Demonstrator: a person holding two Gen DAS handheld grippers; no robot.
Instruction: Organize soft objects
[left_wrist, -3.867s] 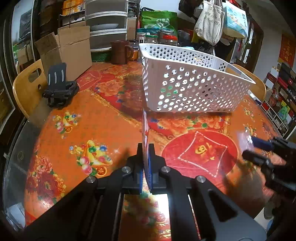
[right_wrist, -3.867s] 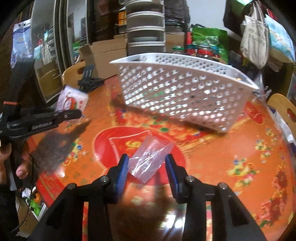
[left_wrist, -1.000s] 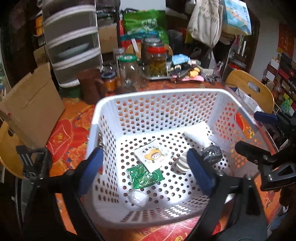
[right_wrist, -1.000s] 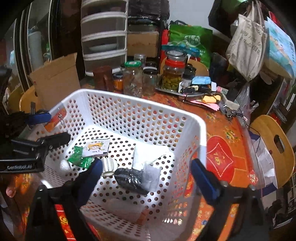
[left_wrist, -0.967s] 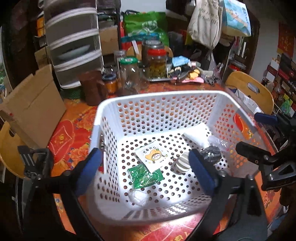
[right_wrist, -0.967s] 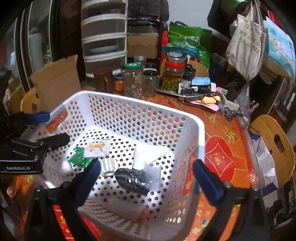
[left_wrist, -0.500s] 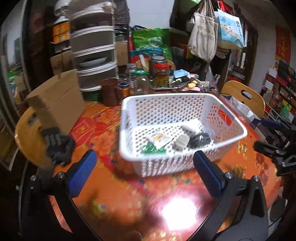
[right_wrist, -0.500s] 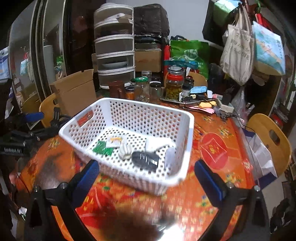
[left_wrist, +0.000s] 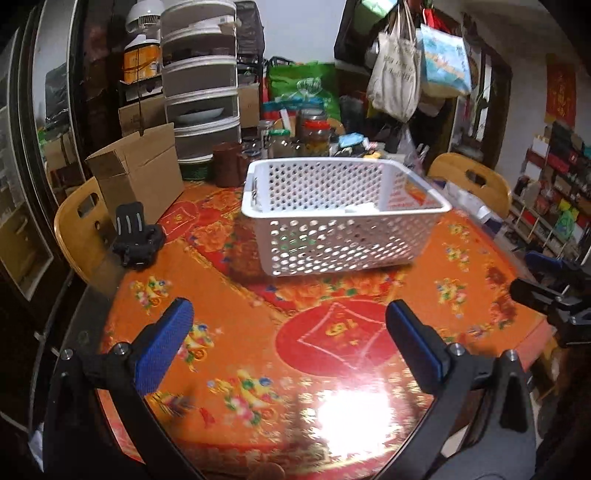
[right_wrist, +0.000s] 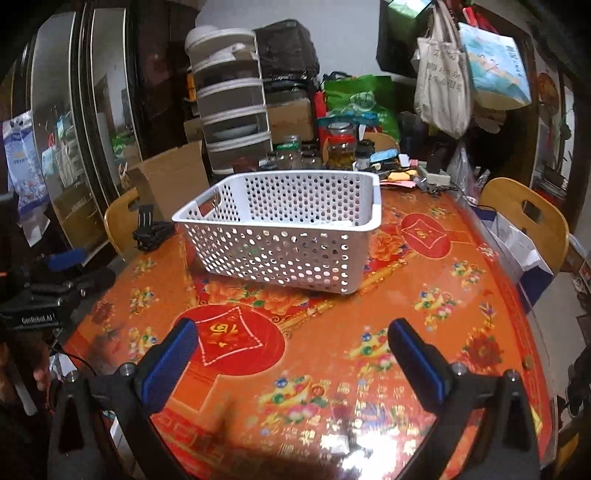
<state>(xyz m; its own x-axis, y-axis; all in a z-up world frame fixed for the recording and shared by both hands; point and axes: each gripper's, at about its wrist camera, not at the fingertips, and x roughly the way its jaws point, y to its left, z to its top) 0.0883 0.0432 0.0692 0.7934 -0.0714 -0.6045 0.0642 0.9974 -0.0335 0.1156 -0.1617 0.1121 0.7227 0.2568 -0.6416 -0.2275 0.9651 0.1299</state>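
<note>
Cluttered room, orange patterned surface (left_wrist: 229, 302): white basket (left_wrist: 343, 236) holding the soft objects sits at far centre, straight ahead of both empty, wide-open grippers, left gripper (left_wrist: 288, 343) and right gripper (right_wrist: 291, 354), neither clearly nearer, long axis running left-right.

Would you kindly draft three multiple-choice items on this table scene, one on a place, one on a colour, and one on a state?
1. Where does the black folded clamp lie?
A. inside the basket
B. on the table beside the cardboard box
C. on the drawer tower

2. What colour is the perforated basket?
A. white
B. green
C. brown

3. How does the left hand-held gripper stand?
A. shut on a packet
B. shut on nothing
C. open and empty

Answers:
1 B: it rests on the tablecloth just in front of the cardboard box.
2 A: its walls and rim are white.
3 C: its blue pads stand wide apart with only tablecloth between them.
</note>
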